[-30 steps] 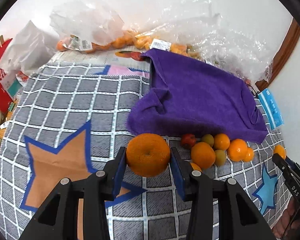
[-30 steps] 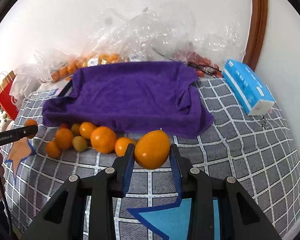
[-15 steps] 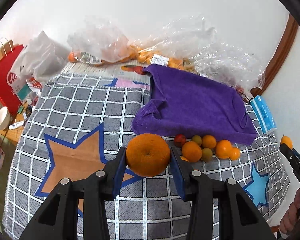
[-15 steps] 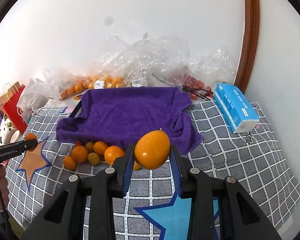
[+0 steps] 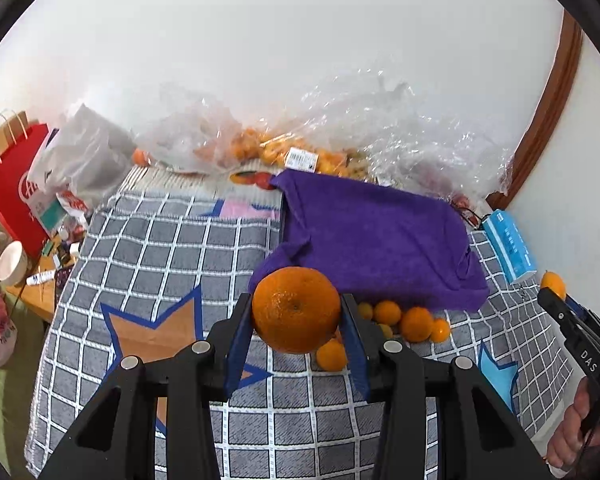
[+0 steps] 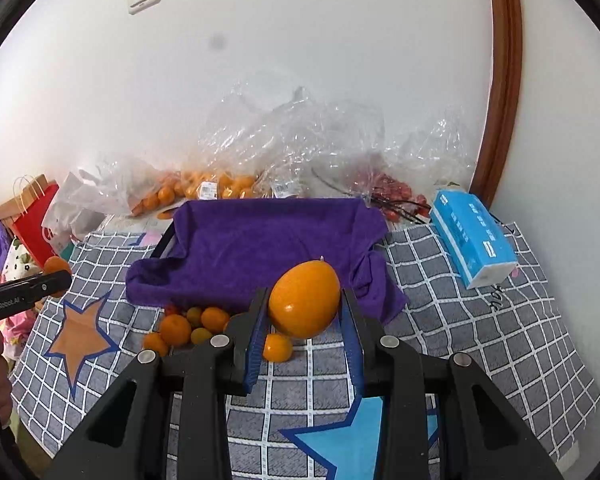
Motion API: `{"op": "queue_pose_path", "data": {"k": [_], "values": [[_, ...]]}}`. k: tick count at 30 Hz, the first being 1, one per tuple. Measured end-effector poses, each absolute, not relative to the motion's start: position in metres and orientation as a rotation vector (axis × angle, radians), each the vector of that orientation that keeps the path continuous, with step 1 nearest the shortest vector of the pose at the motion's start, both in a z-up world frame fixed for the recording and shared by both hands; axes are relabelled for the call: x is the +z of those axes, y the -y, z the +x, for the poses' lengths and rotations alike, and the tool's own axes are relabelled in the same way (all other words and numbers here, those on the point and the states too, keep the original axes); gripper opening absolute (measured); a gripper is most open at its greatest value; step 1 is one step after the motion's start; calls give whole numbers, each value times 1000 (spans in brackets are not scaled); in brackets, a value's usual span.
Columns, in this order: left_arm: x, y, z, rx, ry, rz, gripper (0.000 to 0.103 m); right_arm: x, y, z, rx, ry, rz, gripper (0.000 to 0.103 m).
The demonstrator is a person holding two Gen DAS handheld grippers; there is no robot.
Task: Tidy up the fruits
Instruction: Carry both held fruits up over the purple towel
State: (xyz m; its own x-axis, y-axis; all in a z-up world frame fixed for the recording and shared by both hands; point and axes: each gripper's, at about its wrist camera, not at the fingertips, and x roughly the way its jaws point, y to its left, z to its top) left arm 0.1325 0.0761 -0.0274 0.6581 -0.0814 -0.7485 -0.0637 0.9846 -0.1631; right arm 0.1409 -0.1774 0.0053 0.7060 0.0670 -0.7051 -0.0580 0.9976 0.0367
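The tabletop (image 5: 148, 240) under me wears a grey checked cloth with orange and blue stars. At 12 o'clock of it, against the white wall, lies a heap of clear plastic bags (image 6: 300, 140) holding small oranges and red fruit. In front of the bags sits a tray covered by a purple towel (image 6: 268, 248), sagging in the middle.

At 2 o'clock of the right wrist view a blue tissue pack (image 6: 474, 238) lies on the cloth, near the towel's right edge. At 9 o'clock of the left wrist view a red paper bag (image 5: 18, 184) stands off the tabletop's edge.

My left gripper (image 5: 296, 322) is clenched on a round orange (image 5: 296, 310), its blue pads pressing both sides, and the fruit hangs above the cloth just before the towel's near left corner. My right gripper (image 6: 303, 308) grasps a smooth egg-shaped yellow-orange fruit (image 6: 304, 300) the same way, held above the cloth in front of the towel's near edge.

Between the 2 held fruits, on the cloth just beside the towel's near edge, lies a loose cluster of small fruits (image 6: 184, 326): oranges, a few greenish ones and 1 red one, some touching each other.
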Motion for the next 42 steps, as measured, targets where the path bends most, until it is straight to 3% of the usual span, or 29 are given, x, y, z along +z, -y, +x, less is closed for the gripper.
{"op": "queue_pose_path", "data": {"k": [42], "values": [[1, -62, 199, -33, -806, -151, 40, 9, 170, 219, 100, -771, 6, 35]]}}
